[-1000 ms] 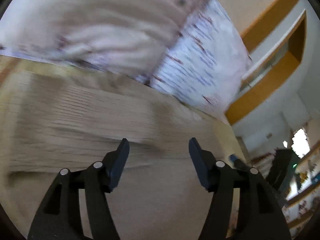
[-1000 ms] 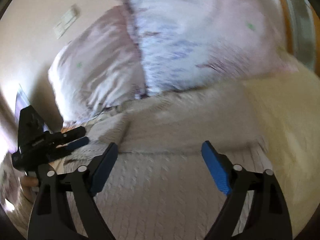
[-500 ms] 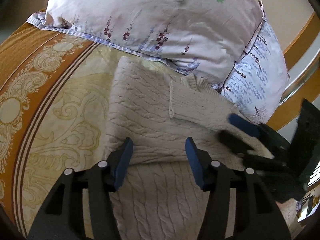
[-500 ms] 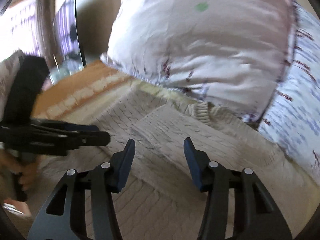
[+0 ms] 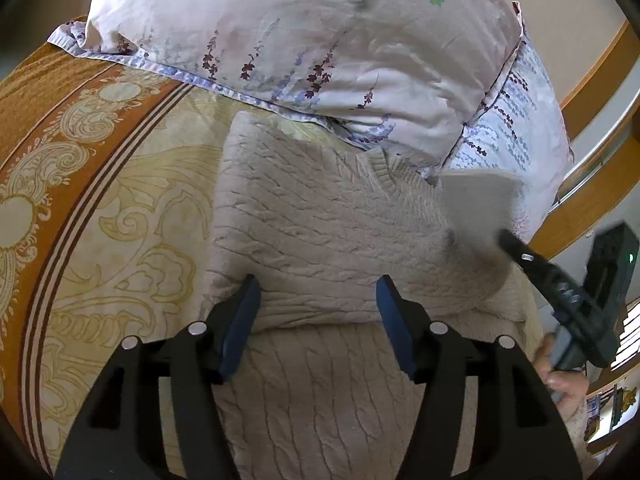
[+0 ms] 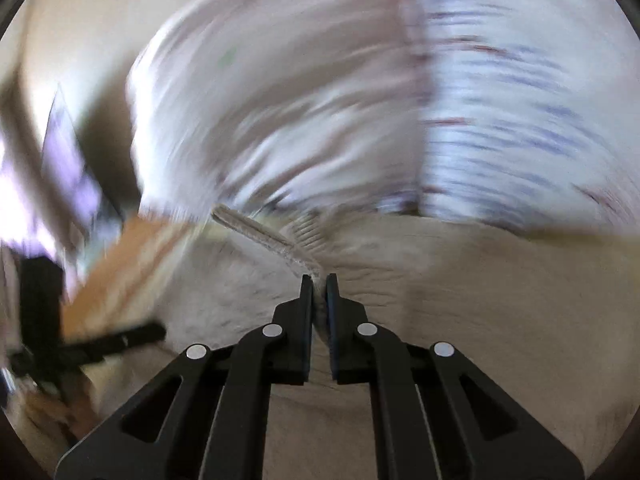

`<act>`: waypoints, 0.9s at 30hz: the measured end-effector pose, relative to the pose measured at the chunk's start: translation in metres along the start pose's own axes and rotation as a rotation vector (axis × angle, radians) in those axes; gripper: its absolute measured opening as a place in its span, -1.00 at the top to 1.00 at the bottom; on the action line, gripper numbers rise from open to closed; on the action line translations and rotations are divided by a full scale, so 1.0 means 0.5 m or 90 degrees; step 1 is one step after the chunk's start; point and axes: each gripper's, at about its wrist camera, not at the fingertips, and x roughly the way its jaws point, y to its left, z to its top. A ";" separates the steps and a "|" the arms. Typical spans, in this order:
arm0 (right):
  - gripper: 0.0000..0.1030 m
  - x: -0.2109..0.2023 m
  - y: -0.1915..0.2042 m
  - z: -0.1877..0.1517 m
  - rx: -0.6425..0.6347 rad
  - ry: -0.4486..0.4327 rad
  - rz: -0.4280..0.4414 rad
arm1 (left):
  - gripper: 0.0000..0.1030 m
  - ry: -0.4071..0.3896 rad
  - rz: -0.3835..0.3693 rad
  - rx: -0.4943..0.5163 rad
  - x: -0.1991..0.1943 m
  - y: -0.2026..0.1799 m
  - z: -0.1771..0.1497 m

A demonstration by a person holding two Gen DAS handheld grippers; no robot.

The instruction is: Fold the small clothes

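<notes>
One cream sweater lies mid-frame on the bedspread, collar toward the pillows at top, long axis running bottom to top. Left gripper hovers released over it. Only the blurred right view shows the right gripper clenched on its edge.

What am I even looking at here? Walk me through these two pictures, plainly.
No robot here: a person holds a two-finger gripper in each hand, and a fisheye camera on each looks along its fingers.

The left wrist view shows the left gripper open, hovering over a cream cable-knit sweater spread on a patterned bedspread. Two floral pillows lie beyond it. At the right edge is the other gripper, lifting part of the knit.

The right wrist view is blurred by motion. The right gripper is shut on the sweater's ribbed edge, pulling it up, probably to fold it over.
</notes>
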 end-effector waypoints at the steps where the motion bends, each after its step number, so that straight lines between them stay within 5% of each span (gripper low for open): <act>1: 0.87 -0.022 -0.033 -0.005 0.038 -0.008 -0.011 | -0.24 0.000 -0.001 0.001 0.000 -0.001 0.000; 5: 0.81 -0.066 -0.153 -0.068 0.142 0.044 -0.053 | -0.37 0.002 -0.005 0.009 0.001 -0.009 -0.002; 7: 0.56 -0.083 -0.187 -0.083 0.184 0.061 -0.050 | -0.45 0.002 -0.008 0.012 0.001 -0.013 -0.003; 9: -0.12 -0.111 -0.217 -0.079 0.223 0.039 -0.043 | -0.49 0.001 -0.009 0.014 -0.001 -0.015 -0.005; 11: -0.20 -0.121 -0.242 -0.065 0.251 0.022 -0.038 | -0.51 0.000 -0.010 0.013 -0.003 -0.016 -0.007; 21: 0.34 -0.060 -0.297 -0.070 0.325 0.087 -0.047 | -0.56 0.001 -0.006 0.028 -0.005 -0.018 -0.009; 22: 0.46 -0.055 -0.291 -0.069 0.316 0.091 -0.038 | -0.57 0.002 -0.007 0.029 -0.005 -0.018 -0.009; 23: 0.83 -0.052 -0.287 -0.069 0.312 0.095 -0.022 | -0.57 0.002 -0.007 0.030 -0.004 -0.017 -0.009; 27: 0.84 -0.091 -0.264 -0.054 0.273 0.021 -0.039 | -0.59 0.001 -0.011 0.031 -0.005 -0.018 -0.009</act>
